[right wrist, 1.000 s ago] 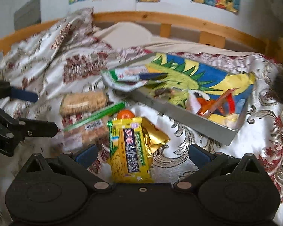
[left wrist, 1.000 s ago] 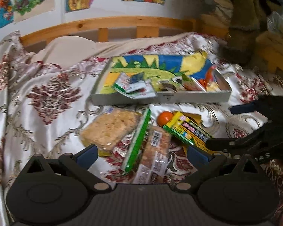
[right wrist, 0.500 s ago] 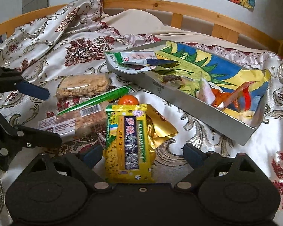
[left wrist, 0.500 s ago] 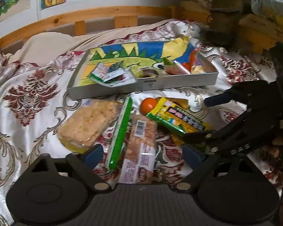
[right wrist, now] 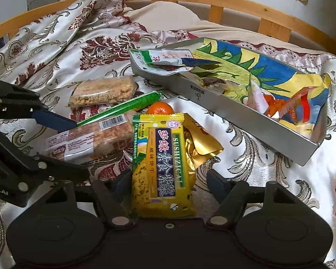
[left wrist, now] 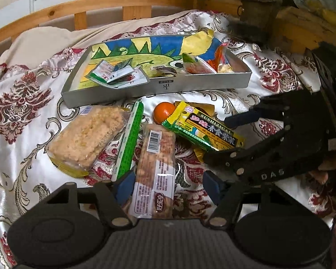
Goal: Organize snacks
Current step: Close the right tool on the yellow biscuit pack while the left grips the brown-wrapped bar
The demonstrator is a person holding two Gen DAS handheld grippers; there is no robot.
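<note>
Snacks lie on a patterned bedspread: a clear-wrapped biscuit bar (left wrist: 155, 170), a green stick pack (left wrist: 130, 141), a rice crisp pack (left wrist: 87, 134), an orange (left wrist: 164, 112), a yellow-green cracker pack (right wrist: 161, 165) and a gold wrapper (right wrist: 201, 148). A grey tray (left wrist: 159, 87) behind them holds several packets. My left gripper (left wrist: 168, 187) is open with its fingers either side of the biscuit bar. My right gripper (right wrist: 168, 185) is open with its fingers either side of the cracker pack; it also shows in the left wrist view (left wrist: 226, 139).
A wooden bed rail (right wrist: 212, 0) and a cream pillow (right wrist: 168, 15) lie behind the tray. Bunched bedspread rises at the left (right wrist: 56, 29). Brown and yellow clutter (left wrist: 302, 11) stands off the bed's right side.
Both grippers have moved forward and lower over the snack pile. The biscuit bar now lies between the left fingers and the cracker pack between the right fingers. No snack has moved.
</note>
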